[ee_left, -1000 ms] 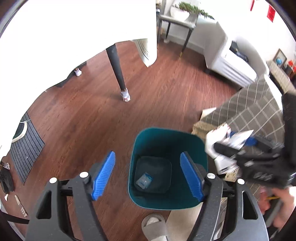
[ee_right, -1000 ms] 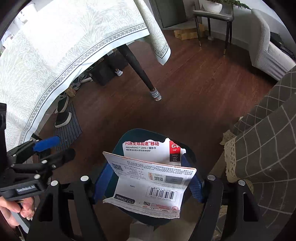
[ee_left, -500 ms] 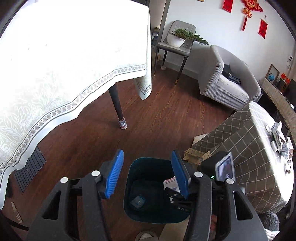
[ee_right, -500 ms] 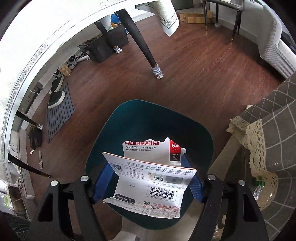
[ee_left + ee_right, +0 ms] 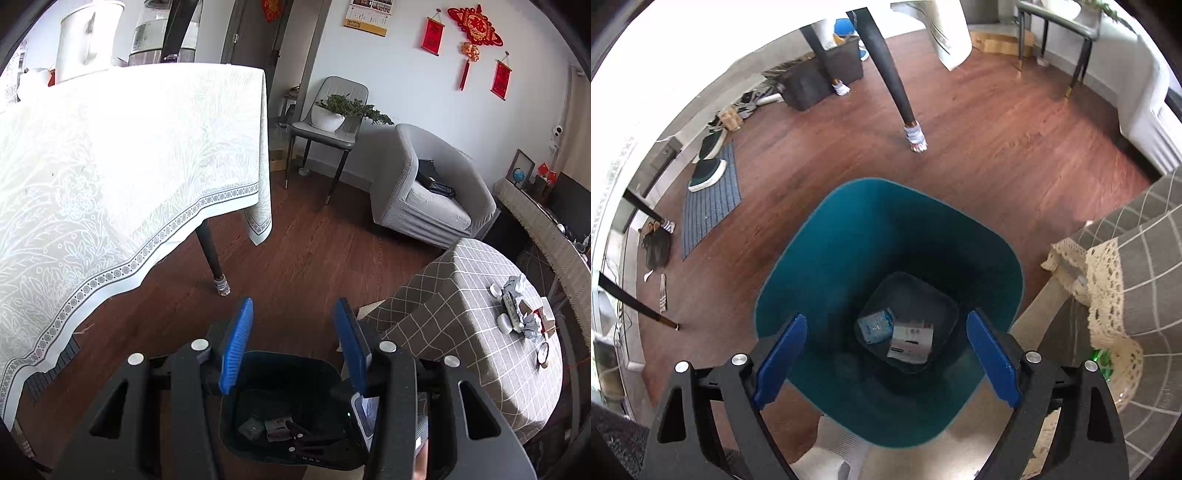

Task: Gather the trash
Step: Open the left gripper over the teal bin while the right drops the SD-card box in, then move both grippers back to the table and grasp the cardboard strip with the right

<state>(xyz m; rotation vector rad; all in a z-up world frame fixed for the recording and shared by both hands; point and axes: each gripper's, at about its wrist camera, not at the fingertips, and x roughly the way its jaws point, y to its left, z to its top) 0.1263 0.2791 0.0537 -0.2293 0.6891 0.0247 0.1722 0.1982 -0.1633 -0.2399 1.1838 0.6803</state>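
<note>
On the left, the left gripper (image 5: 293,343) is hanging above the near rim of the teal bin (image 5: 812,266); its blue pads have just been drawing closer together, yet a gap remains and nothing is sitting between them, so it is empty and partly open. Behind it the white tablecloth (image 5: 110,177) is draping over the dining table.

In the middle, the right gripper (image 5: 886,363) is pointing steeply down into the bin's mouth. Its jaws have just been spreading, they are now standing wide, and nothing is lying between them. The white card packaging (image 5: 910,339) is lying on the bin's dark floor, touching a small blue packet (image 5: 875,326), so this piece of trash is already collected.

To the right, more litter is waiting on the checked table (image 5: 461,314): crumpled grey wads (image 5: 517,284) and what are probably small boxes and round items, though they are too small to name.

From here the risks look modest. A low swing of either hand could knock the light bin and tip it. The crumpled wads are soft and springy, so a shallow pinch may let one slip and fall short of the bin. The lace trim on the tablecloth (image 5: 1104,273) could also snag a finger.
</note>
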